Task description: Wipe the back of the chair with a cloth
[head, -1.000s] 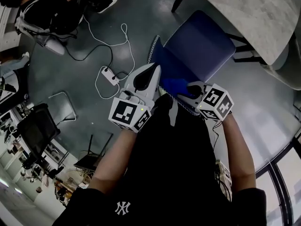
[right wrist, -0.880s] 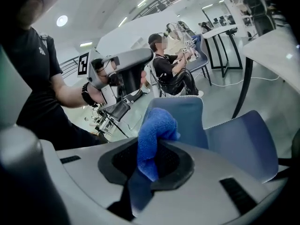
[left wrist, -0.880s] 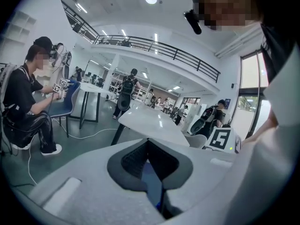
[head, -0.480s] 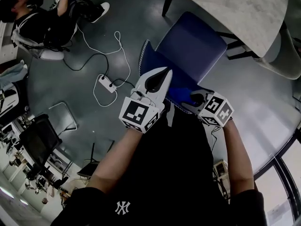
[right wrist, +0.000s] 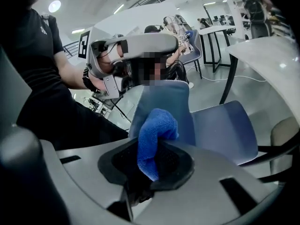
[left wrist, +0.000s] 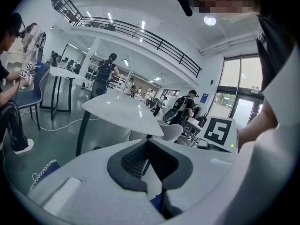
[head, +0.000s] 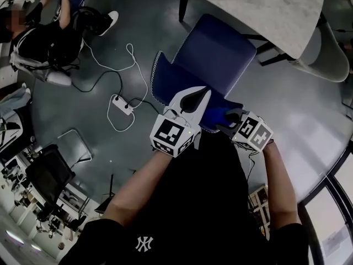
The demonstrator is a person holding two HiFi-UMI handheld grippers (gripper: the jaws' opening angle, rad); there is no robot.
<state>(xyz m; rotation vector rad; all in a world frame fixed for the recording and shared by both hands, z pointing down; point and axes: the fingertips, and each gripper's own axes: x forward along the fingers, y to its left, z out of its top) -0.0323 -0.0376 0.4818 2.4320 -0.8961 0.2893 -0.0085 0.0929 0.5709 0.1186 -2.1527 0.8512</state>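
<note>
Fingers on the right gripper [right wrist: 152, 165] pinch a crumpled blue microfibre cloth [right wrist: 157, 125], clearest in its own view; the left gripper's [left wrist: 151, 161] are pressed together.

Head view steeply down onto chair [head: 220, 43], right gripper view close behind it, left gripper view toward table [left wrist: 122, 114]

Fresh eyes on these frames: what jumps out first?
The bright blue cloth pinched in the right gripper, held close to the back of the blue chair. Next comes the left gripper, jaws together and empty, beside it over the chair's back. A white power strip lies on the floor at left.
</note>
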